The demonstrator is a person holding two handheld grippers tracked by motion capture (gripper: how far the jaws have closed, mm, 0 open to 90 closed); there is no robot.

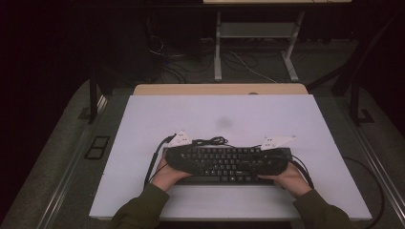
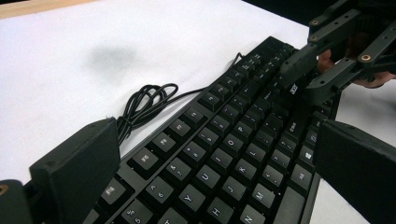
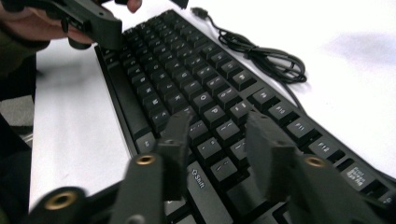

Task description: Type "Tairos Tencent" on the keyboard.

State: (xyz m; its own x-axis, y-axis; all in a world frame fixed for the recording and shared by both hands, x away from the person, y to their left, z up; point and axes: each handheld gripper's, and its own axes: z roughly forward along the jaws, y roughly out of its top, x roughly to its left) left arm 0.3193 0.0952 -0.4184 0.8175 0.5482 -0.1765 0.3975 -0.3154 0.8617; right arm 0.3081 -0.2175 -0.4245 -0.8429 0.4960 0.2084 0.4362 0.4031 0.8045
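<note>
A black keyboard [image 1: 229, 164] [image 2: 224, 140] [image 3: 187, 79] lies flat near the front of the white table top [image 1: 239, 109]. My left gripper [image 1: 175, 157] [image 2: 217, 135] is at its left end. The jaws stand wide apart, one by the back edge and one by the front edge; I cannot tell whether they press on it. My right gripper [image 1: 278, 160] [image 3: 217, 122] is at the right end, jaws apart, tips over the keys near Shift. The left gripper view shows the right gripper [image 2: 306, 79] too, and the right gripper view shows the left gripper [image 3: 144, 21].
The keyboard's bundled black cable [image 1: 212, 140] [image 2: 144, 100] [image 3: 271, 58] lies on the table just behind it. A faint dark smudge [image 1: 223, 122] marks the table's middle. Beyond the far edge stand another desk's legs [image 1: 218, 47] and floor cables.
</note>
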